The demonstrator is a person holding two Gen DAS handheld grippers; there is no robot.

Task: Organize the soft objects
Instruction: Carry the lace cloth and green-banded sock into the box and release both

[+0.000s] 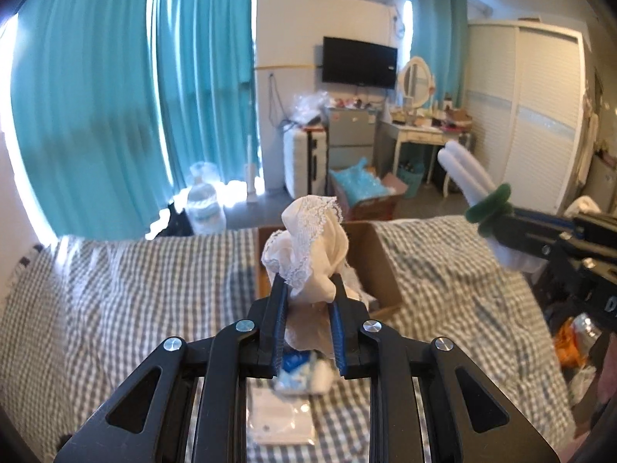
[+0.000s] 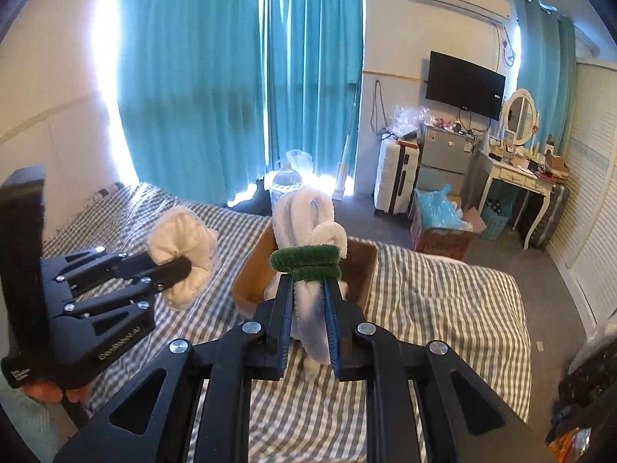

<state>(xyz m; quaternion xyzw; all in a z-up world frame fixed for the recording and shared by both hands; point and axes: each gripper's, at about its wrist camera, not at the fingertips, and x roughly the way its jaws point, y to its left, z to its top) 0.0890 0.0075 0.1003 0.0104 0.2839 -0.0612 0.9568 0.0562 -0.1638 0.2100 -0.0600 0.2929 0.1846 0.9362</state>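
Up in the air above the bed, two soft things are being held, one in each gripper. A cream cloth with a lace edge (image 1: 308, 247) is bunched between the fingers of the left gripper (image 1: 307, 289), which pinches it at its lower part while the lace ruffles stand above the fingertips. Seen from the right wrist camera, that same cloth (image 2: 181, 254) sits to the left of the box, held clear of the bedding. The right gripper (image 2: 307, 289) is clamped on a white fluffy bundle (image 2: 308, 231) bound by a green fuzzy band (image 2: 306, 260); the band lies just above the fingertips, and the bundle's loops rise over it while its tail hangs down between the fingers.

Behind both held things lies an open cardboard box (image 1: 380, 266) on the checked bedspread (image 1: 115, 301); some white material shows inside it, though what it is cannot be told. Under the left gripper, a blue-and-white packet (image 1: 297, 366) and a flat clear-wrapped white pack (image 1: 281, 420) rest on the bedspread.

Farther off are teal curtains (image 1: 115, 96), a large water bottle (image 1: 204, 200) on the floor, a wall television (image 1: 359, 62) and a white dressing desk (image 1: 420, 135).
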